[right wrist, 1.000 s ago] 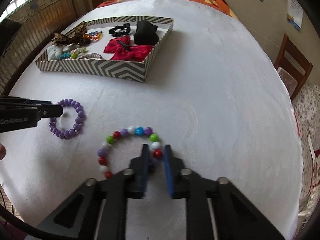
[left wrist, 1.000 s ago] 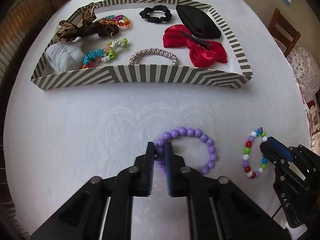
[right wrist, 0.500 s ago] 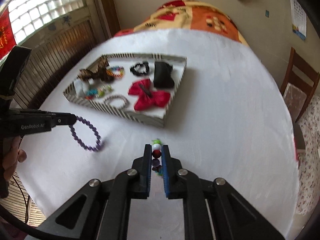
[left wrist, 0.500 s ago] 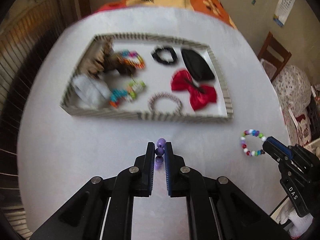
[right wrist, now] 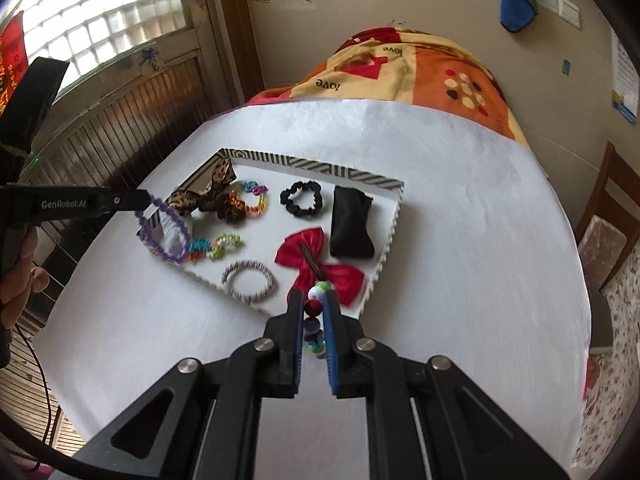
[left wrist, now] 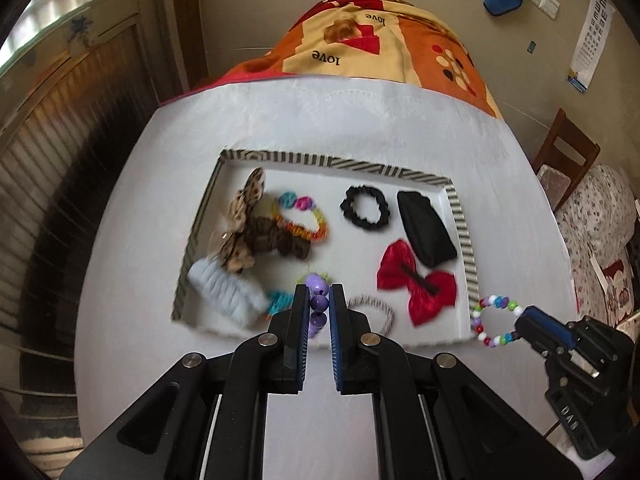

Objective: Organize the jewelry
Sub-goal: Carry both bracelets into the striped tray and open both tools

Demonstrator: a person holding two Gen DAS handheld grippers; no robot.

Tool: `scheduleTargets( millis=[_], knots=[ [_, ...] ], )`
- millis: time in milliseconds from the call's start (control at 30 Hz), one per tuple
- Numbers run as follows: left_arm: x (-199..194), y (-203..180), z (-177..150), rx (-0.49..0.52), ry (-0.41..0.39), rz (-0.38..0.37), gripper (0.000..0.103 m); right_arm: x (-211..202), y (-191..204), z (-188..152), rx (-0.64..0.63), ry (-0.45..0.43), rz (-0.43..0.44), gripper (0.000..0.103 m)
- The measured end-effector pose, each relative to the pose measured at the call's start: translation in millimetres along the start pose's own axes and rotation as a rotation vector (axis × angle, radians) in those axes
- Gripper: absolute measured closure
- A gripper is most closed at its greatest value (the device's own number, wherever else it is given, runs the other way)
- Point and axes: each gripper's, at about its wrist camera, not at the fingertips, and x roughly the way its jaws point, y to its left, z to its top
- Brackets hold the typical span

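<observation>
My left gripper (left wrist: 319,300) is shut on a purple bead bracelet (left wrist: 319,302), held in the air above the near edge of the striped tray (left wrist: 464,232). In the right wrist view the same bracelet (right wrist: 168,236) hangs from the left gripper (right wrist: 146,200) over the tray's left side. My right gripper (right wrist: 312,306) is shut on a multicoloured bead bracelet (right wrist: 314,312), lifted above the tray's (right wrist: 384,256) near right corner. In the left wrist view that bracelet (left wrist: 494,320) hangs from the right gripper (left wrist: 520,322) beside the tray.
The tray holds a red bow (left wrist: 416,284), a black pouch (left wrist: 426,230), a black scrunchie (left wrist: 365,208), a leopard bow (left wrist: 248,224), coloured bands (left wrist: 300,216) and a striped bracelet (right wrist: 250,280). White cloth (right wrist: 460,240) covers the table. A wooden chair (right wrist: 608,216) stands to the right.
Both grippers have lifted their bracelets off the tablecloth and carried them up and forward, now over or beside the tray.
</observation>
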Motion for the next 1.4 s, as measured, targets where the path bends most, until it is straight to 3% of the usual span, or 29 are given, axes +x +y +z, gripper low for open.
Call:
scheduleTargets(
  millis=[300, 467, 867, 1033, 1233, 1300, 1367, 1400],
  knots=[
    [69, -16, 36, -0.050, 0.076, -0.070, 0.103, 47, -11, 46, -0.020, 0.045, 0.012, 0.093],
    [115, 5, 30, -0.119, 0.158, -0.022, 0.103, 77, -18, 76, -0.020, 0.062, 0.051, 0.093],
    [124, 35, 14, -0.193, 0.170, -0.002, 0.103, 170, 13, 147, -0.038, 0.099, 0.229, 0.093],
    [128, 35, 17, -0.208, 0.183, 0.007, 0.103, 224, 8, 150, 0.007, 0.185, 0.228, 0.093],
    [128, 33, 20, -0.205, 0.167, 0.025, 0.103, 238, 0, 137, 0.027, 0.218, 0.172, 0.093],
    [127, 31, 20, -0.207, 0.170, 0.026, 0.102, 233, -1, 134, 0.041, 0.213, 0.183, 0.088],
    [127, 28, 18, -0.206, 0.180, 0.030, 0.101, 221, -2, 131, 0.053, 0.190, 0.180, 0.074],
    [126, 26, 17, -0.201, 0.187, 0.040, 0.101, 214, -3, 130, 0.055, 0.179, 0.175, 0.072]
  ],
)
